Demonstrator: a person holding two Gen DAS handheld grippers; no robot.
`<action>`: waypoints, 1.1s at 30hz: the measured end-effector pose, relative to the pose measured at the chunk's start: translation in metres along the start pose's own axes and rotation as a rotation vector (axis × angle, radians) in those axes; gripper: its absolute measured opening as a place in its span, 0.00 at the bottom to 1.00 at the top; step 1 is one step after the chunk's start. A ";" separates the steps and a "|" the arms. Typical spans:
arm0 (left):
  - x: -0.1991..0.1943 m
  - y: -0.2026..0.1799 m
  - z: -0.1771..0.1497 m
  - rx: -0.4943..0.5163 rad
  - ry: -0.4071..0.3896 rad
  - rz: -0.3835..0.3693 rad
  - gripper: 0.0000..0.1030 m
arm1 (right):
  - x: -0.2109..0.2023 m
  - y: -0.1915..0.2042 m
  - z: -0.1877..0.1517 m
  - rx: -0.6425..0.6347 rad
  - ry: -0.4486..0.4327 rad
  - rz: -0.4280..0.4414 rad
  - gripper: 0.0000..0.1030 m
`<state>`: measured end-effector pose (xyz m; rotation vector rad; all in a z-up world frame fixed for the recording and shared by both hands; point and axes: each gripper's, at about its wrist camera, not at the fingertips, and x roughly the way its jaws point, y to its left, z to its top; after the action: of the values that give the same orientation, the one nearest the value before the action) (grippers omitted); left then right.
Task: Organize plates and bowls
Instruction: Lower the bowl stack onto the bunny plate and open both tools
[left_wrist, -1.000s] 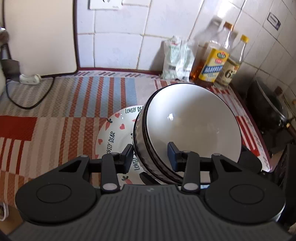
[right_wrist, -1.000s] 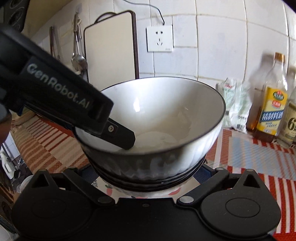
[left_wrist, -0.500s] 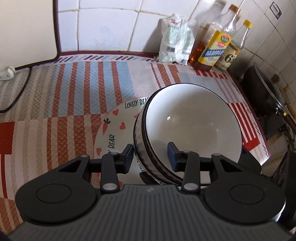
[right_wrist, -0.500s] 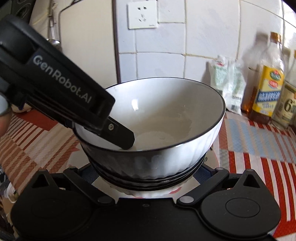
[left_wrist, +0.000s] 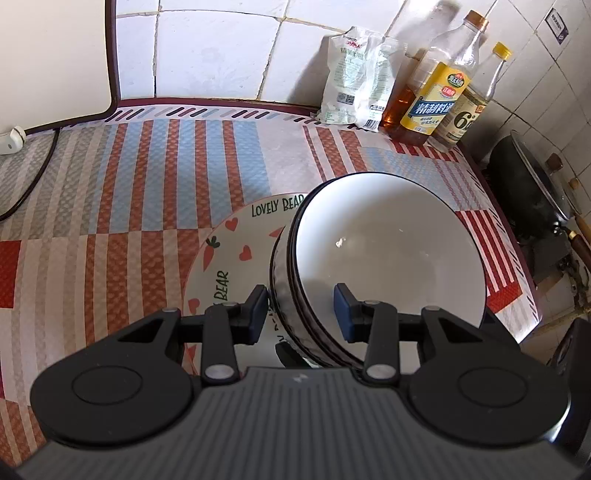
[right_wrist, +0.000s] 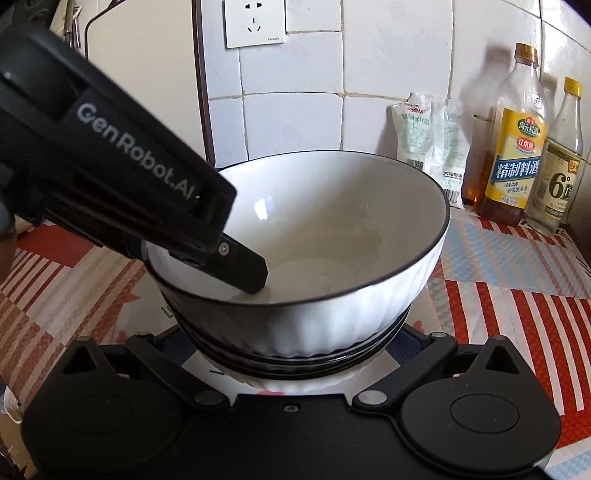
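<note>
On striped worktop (left_wrist: 155, 173), near front edge: bowl stack (left_wrist: 384, 266) nested, several rims visible, sitting tilted on "LOVELY BEAR" plate (left_wrist: 229, 251). Left tool (left_wrist: 301, 312) clenched across stack rim, one finger inside top bowl, one outside. Right tool (right_wrist: 295, 354) reaches under stack at plate edge; fingertips hidden, grip cannot tell. Progress: bowls consolidated, plate under them. Left, by my read: set down level, release. No other dishes in view.

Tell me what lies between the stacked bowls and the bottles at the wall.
Only bare striped mat separates the stacked bowls from the bottles; the left wrist view shows that stretch best.
</note>
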<state>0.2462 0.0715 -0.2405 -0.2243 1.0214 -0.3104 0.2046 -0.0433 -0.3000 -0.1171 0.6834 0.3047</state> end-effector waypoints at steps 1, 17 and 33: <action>0.000 0.001 0.001 -0.009 0.003 0.000 0.36 | 0.001 0.001 0.000 -0.008 0.007 -0.003 1.00; -0.036 -0.021 0.007 0.011 -0.068 0.169 0.53 | -0.059 -0.029 0.001 0.052 0.045 0.048 1.00; -0.168 -0.108 -0.017 0.032 -0.270 0.195 0.63 | -0.170 -0.069 0.032 0.007 -0.050 0.083 1.00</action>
<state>0.1344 0.0304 -0.0793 -0.1317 0.7633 -0.1154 0.1206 -0.1424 -0.1662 -0.0740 0.6405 0.3831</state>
